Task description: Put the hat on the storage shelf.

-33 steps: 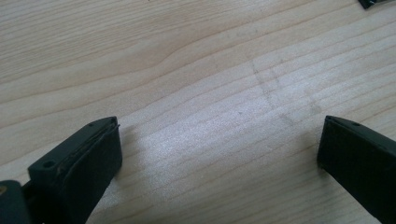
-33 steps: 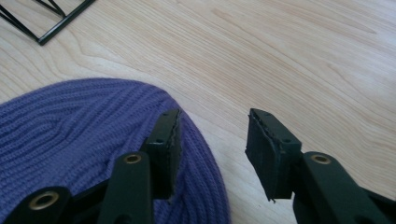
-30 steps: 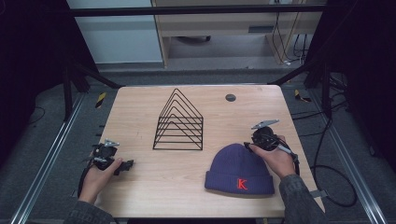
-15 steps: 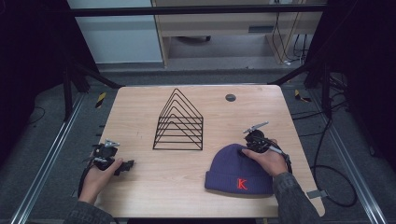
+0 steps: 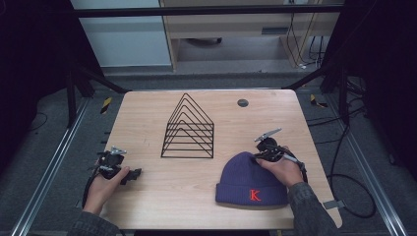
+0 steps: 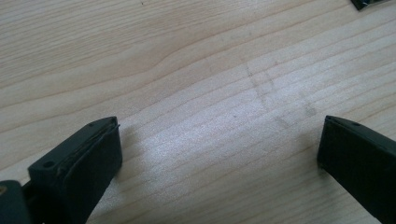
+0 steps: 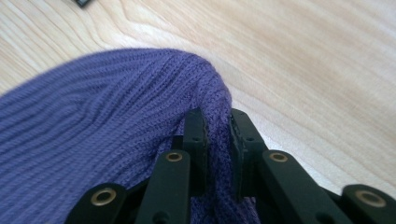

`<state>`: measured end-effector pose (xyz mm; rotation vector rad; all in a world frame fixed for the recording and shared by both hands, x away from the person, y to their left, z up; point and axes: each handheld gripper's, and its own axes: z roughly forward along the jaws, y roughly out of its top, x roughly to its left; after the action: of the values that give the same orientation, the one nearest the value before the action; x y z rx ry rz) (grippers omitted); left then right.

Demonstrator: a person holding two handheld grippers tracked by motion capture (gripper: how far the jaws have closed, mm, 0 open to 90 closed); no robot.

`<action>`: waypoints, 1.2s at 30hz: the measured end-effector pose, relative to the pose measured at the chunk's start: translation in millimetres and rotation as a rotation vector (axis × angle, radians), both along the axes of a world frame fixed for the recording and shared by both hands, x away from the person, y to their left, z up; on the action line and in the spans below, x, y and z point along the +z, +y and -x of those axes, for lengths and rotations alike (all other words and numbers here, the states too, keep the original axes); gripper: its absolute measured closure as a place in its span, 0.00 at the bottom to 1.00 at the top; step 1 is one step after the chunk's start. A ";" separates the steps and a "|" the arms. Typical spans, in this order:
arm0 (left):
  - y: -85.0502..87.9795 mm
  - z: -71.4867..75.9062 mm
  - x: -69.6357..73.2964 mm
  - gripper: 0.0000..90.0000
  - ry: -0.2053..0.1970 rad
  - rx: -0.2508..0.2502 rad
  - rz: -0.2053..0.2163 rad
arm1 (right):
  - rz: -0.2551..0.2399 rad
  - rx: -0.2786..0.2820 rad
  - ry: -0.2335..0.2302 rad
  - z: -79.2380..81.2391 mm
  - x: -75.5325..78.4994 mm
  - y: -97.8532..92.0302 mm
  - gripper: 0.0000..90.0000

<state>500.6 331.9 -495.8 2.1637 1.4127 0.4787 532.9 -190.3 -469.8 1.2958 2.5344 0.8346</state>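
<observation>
A purple knit beanie [image 5: 248, 179] with a red letter K on its cuff lies at the front right of the wooden table [image 5: 147, 113]. My right gripper [image 5: 260, 156] sits at the beanie's top edge, shut on a fold of the purple knit [image 7: 215, 126] pinched between its black jaws. My left gripper [image 5: 134, 173] rests low over the front left of the table, held in a hand. Its fingers [image 6: 79, 158] stand wide apart over bare wood, with nothing between them.
A black wire rack [image 5: 189, 130] of nested triangular frames stands at the table's middle. A small dark round disc [image 5: 242, 103] lies near the far right edge. Cables trail from both grippers off the table's sides.
My right gripper has moved left and down from beside the beanie onto its top edge and closed on the knit. The left gripper has stayed in place.
</observation>
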 end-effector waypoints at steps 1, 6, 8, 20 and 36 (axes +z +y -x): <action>0.0 0.0 0.0 0.00 0.000 0.000 0.000 | 0.000 0.000 0.000 0.0 0.0 0.0 0.89; 0.2 -0.6 0.6 0.00 0.004 -0.009 0.000 | -0.040 0.015 -0.062 7.8 19.0 -3.0 0.89; 0.4 -0.6 1.0 0.00 0.005 -0.011 0.003 | -0.042 0.010 -0.065 9.3 22.2 -3.0 0.89; 1.4 1.9 10.2 0.04 -0.050 -0.020 0.068 | -0.105 0.059 -0.201 32.0 68.4 -6.5 0.89; -5.1 7.0 25.5 0.05 -0.148 -0.051 0.108 | -0.122 0.136 -0.320 55.8 118.6 5.2 0.89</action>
<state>493.6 326.8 -470.3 2.0293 1.2712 0.5206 477.1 -185.1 -351.2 0.9374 2.3654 1.1389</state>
